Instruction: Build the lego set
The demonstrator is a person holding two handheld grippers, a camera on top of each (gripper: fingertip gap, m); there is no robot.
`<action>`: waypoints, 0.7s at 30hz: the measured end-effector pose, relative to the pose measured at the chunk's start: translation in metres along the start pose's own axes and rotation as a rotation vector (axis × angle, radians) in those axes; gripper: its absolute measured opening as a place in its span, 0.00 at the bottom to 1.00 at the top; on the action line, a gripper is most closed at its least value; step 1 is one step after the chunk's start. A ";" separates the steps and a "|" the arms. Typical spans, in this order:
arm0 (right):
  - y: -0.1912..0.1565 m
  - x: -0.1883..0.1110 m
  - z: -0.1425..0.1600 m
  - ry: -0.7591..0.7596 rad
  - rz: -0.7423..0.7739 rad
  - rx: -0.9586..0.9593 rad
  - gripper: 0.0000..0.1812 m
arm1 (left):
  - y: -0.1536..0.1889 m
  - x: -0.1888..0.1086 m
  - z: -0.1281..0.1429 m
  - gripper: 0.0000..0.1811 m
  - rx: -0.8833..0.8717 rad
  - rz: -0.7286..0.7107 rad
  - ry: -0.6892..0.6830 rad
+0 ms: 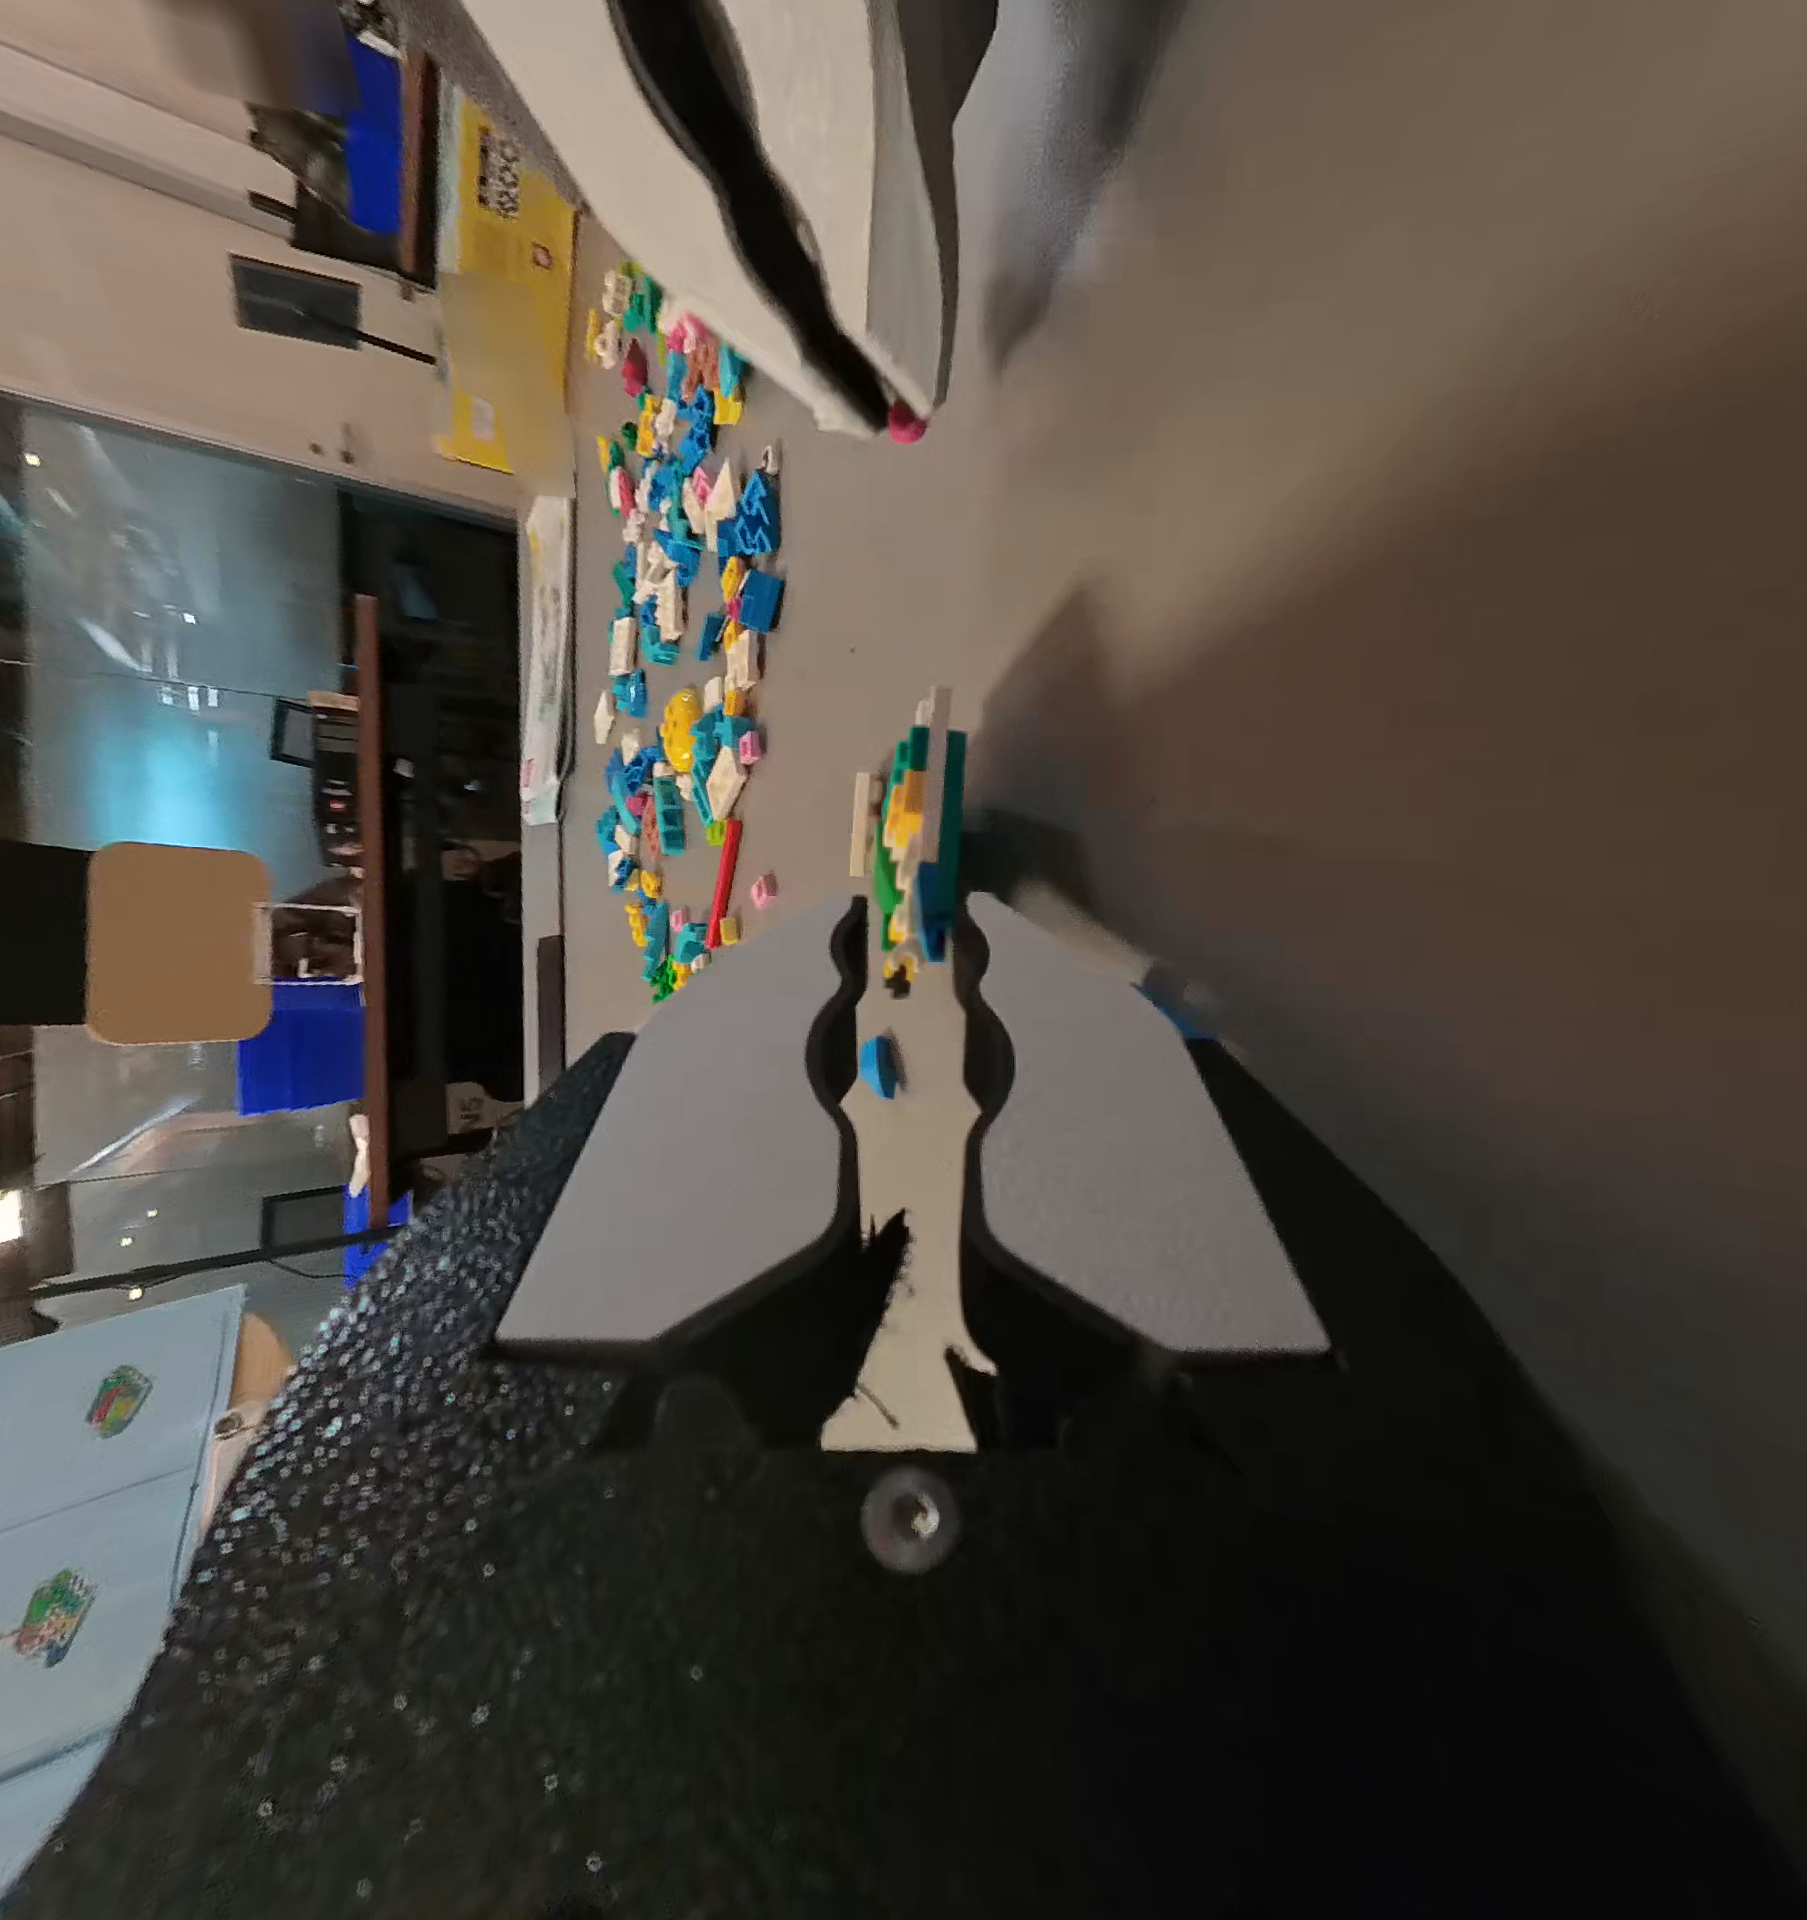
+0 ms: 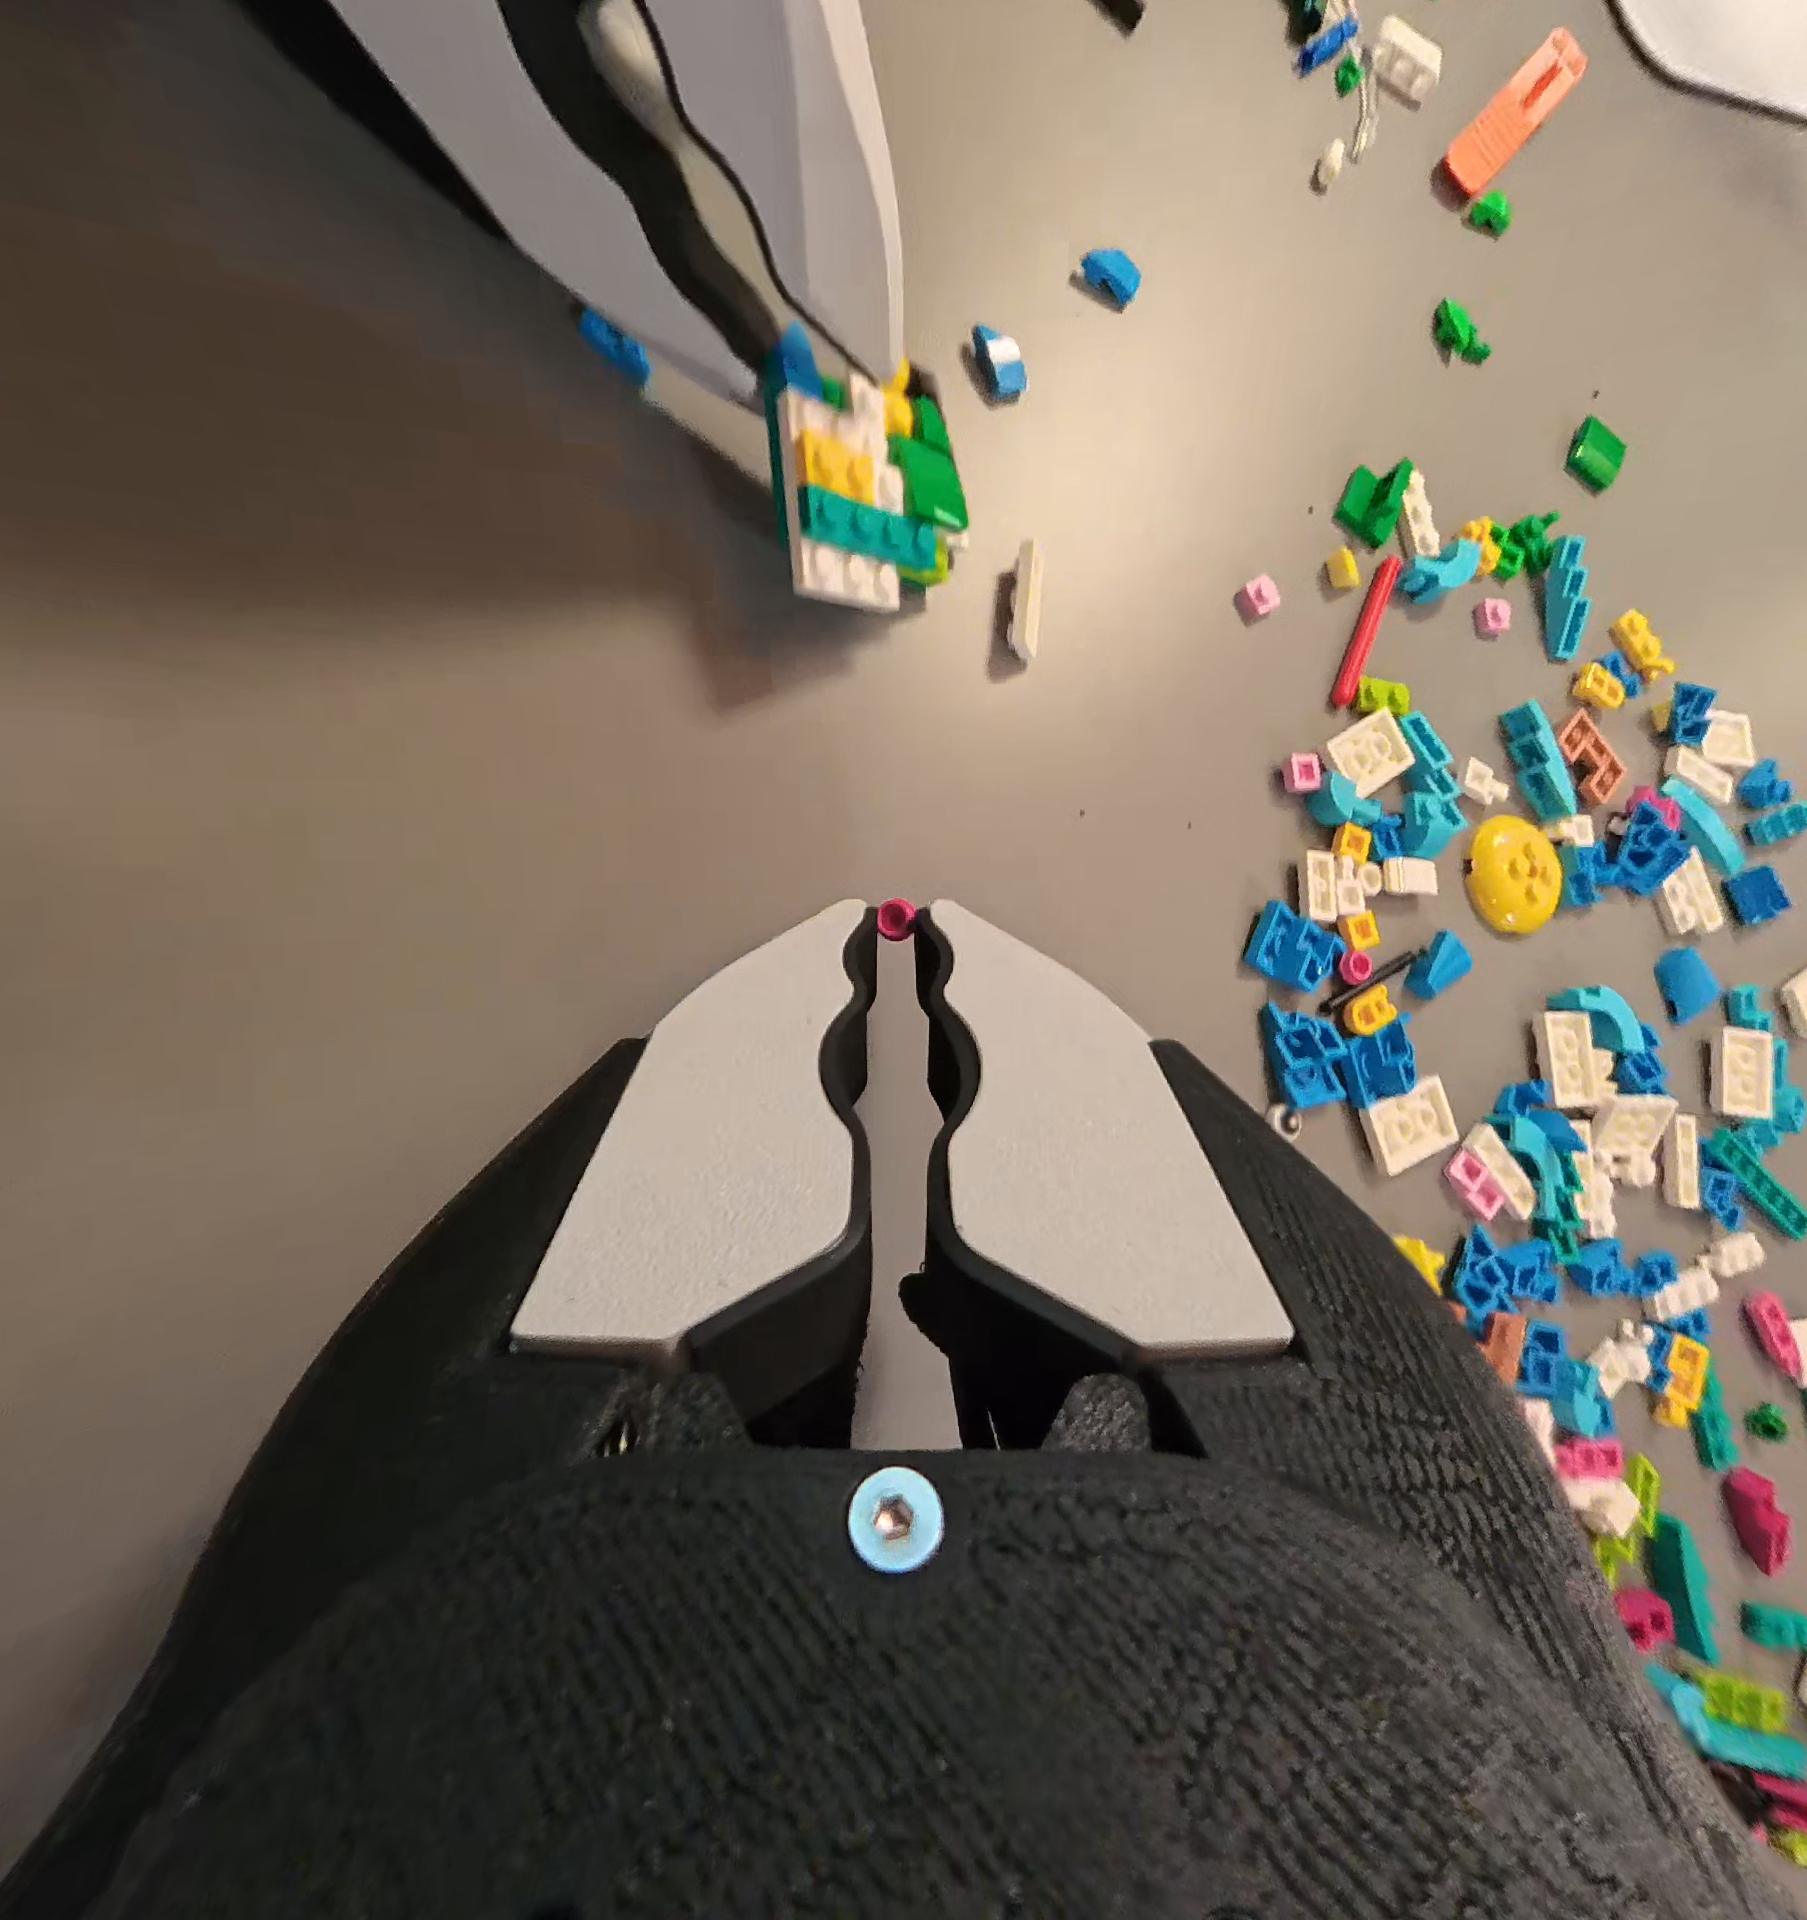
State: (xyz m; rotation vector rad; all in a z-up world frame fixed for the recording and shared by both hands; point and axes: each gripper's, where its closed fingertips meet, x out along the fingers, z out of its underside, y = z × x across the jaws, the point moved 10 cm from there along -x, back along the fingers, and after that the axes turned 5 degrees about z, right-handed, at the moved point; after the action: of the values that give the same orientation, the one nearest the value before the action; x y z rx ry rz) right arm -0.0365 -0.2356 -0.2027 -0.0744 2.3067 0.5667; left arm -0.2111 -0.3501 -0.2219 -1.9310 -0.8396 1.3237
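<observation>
Left gripper (image 1: 909,920) is clamped on the half-built lego model (image 2: 863,488), held off the grey table (image 2: 463,727). Right gripper (image 2: 896,914) pinches a tiny magenta stud (image 2: 895,918) at its tips. Loose bricks (image 2: 1564,987) sprawl to its right — a white plate (image 2: 1024,603) lies just beside the model, nothing between them.

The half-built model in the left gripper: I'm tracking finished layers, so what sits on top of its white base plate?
On the white base plate sit a teal strip, yellow bricks, white bricks and green pieces. The left gripper covers the model's far end.
</observation>
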 end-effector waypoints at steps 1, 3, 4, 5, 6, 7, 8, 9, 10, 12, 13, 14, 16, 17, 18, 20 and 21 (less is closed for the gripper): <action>-0.001 0.001 -0.002 0.015 0.008 -0.010 0.03 | -0.001 -0.001 -0.002 0.10 -0.016 0.020 -0.007; -0.002 0.003 -0.005 0.045 0.031 -0.039 0.03 | -0.004 -0.002 -0.005 0.15 -0.070 0.079 -0.029; -0.003 0.003 -0.007 0.068 0.048 -0.060 0.03 | -0.006 -0.003 -0.005 0.17 -0.106 0.103 -0.040; -0.004 0.003 -0.008 0.095 0.071 -0.086 0.03 | -0.007 -0.003 -0.005 0.17 -0.144 0.131 -0.045; -0.006 0.003 -0.010 0.120 0.099 -0.114 0.03 | -0.008 -0.004 -0.004 0.18 -0.184 0.161 -0.044; -0.007 0.002 -0.011 0.147 0.126 -0.144 0.03 | -0.010 -0.006 -0.004 0.20 -0.227 0.188 -0.037; -0.008 0.001 -0.012 0.179 0.146 -0.170 0.03 | -0.011 -0.007 -0.003 0.20 -0.273 0.219 -0.023; -0.009 0.001 -0.012 0.210 0.165 -0.188 0.03 | -0.013 -0.009 -0.002 0.21 -0.320 0.251 -0.001; -0.010 0.000 -0.013 0.241 0.191 -0.200 0.03 | -0.015 -0.011 0.000 0.22 -0.365 0.278 0.025; -0.011 -0.003 -0.014 0.309 0.243 -0.223 0.03 | -0.020 -0.015 0.005 0.21 -0.446 0.304 0.082; -0.011 -0.004 -0.015 0.343 0.271 -0.232 0.03 | -0.023 -0.016 0.008 0.20 -0.494 0.296 0.123; -0.012 -0.006 -0.017 0.373 0.297 -0.244 0.03 | -0.026 -0.018 0.008 0.19 -0.553 0.299 0.189; -0.016 -0.007 -0.021 0.419 0.343 -0.295 0.03 | -0.033 -0.021 0.007 0.17 -0.695 0.307 0.344; -0.018 -0.006 -0.024 0.429 0.367 -0.333 0.03 | -0.036 -0.022 0.005 0.16 -0.759 0.307 0.408; -0.021 -0.005 -0.026 0.435 0.390 -0.375 0.03 | -0.038 -0.022 0.003 0.16 -0.810 0.315 0.456; -0.027 -0.002 -0.031 0.433 0.425 -0.461 0.03 | -0.040 -0.019 0.002 0.16 -0.898 0.318 0.500; -0.031 0.000 -0.033 0.431 0.433 -0.501 0.03 | -0.040 -0.017 0.001 0.15 -0.932 0.322 0.510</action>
State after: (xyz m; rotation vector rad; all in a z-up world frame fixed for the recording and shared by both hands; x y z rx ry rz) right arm -0.0511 -0.2771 -0.1937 0.0759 2.5446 1.4669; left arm -0.2231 -0.3398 -0.1819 -3.0479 -0.9896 0.5133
